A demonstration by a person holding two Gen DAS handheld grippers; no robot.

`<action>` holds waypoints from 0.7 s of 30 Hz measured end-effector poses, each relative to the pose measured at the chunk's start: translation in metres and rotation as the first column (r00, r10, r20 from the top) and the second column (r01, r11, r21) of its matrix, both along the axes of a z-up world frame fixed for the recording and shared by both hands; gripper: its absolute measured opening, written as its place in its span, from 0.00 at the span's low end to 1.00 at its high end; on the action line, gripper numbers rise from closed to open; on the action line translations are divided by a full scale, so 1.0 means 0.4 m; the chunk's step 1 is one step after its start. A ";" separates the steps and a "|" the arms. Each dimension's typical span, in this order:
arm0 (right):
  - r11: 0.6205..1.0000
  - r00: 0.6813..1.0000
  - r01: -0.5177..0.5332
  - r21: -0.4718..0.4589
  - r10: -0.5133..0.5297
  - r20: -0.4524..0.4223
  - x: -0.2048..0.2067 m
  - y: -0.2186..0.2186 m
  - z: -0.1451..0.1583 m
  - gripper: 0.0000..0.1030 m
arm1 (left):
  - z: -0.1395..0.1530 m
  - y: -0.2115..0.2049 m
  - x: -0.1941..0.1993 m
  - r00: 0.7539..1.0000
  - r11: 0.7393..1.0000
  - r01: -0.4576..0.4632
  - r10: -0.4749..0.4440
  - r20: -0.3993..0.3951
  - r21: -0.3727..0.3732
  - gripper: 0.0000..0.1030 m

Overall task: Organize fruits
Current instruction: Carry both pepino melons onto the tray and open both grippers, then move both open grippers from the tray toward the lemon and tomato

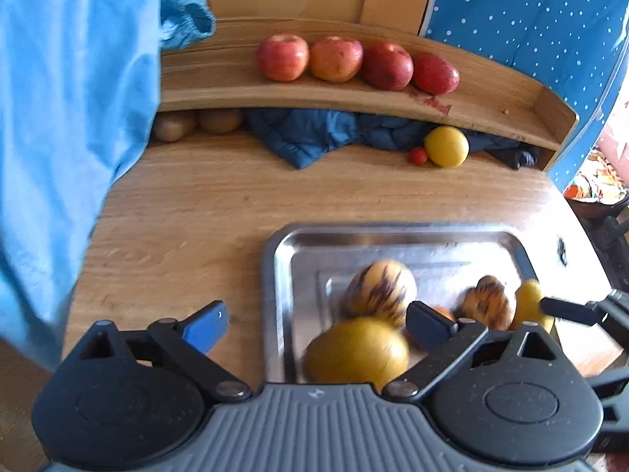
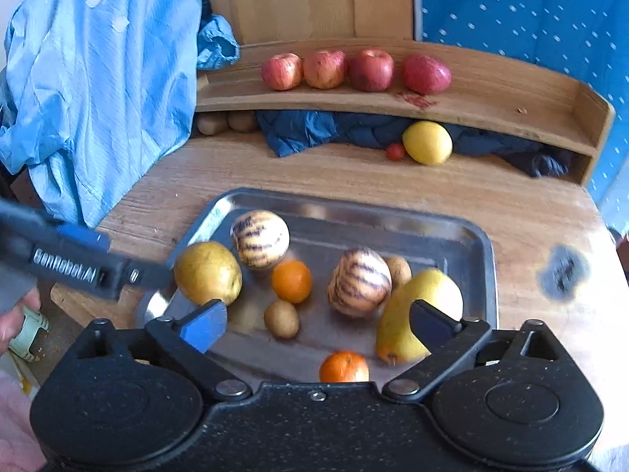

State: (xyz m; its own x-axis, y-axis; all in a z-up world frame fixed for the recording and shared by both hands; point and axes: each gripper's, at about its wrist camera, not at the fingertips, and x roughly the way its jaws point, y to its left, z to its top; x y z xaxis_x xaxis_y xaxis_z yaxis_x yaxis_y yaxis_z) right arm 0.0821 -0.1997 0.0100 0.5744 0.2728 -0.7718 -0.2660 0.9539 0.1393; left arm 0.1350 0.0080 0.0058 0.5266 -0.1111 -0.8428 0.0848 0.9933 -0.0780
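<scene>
A steel tray (image 2: 464, 232) on the wooden table holds two striped melons (image 2: 260, 239) (image 2: 359, 282), a yellow pear (image 2: 207, 272), a larger yellow pear (image 2: 424, 306), two oranges (image 2: 291, 281) (image 2: 344, 366) and small brown kiwis (image 2: 281, 318). My right gripper (image 2: 318, 324) is open above the tray's near side, holding nothing. My left gripper (image 1: 316, 324) is open over the tray's left rim (image 1: 271, 295), just above the yellow pear (image 1: 355, 352). It shows in the right wrist view (image 2: 78, 263) at the left. Several red apples (image 2: 326, 69) line the wooden shelf (image 2: 511, 90).
A lemon (image 2: 427, 142) and a cherry tomato (image 2: 395, 151) lie under the shelf beside a dark blue jacket (image 2: 306, 128). Two kiwis (image 2: 228, 122) lie under the shelf's left end. A light blue garment (image 2: 98, 78) hangs at the left. A blue dotted cloth (image 2: 530, 8) covers the right.
</scene>
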 end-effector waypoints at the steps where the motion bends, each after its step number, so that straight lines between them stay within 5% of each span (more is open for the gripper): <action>1: 1.000 1.000 0.012 -0.001 -0.012 -0.012 -0.009 -0.005 0.000 0.98 | 0.000 0.006 -0.016 1.000 1.000 0.004 -0.004 -0.009 0.008 0.98; 9: 0.991 0.985 0.130 -0.034 -0.133 -0.111 -0.060 -0.066 -0.012 0.99 | -0.020 0.004 -0.097 0.986 0.995 0.094 -0.088 -0.139 0.040 0.99; 21: 0.958 0.948 0.283 -0.043 -0.286 -0.142 -0.098 -0.169 -0.018 0.99 | -0.027 -0.087 -0.108 0.966 0.976 0.208 -0.196 -0.171 0.059 0.99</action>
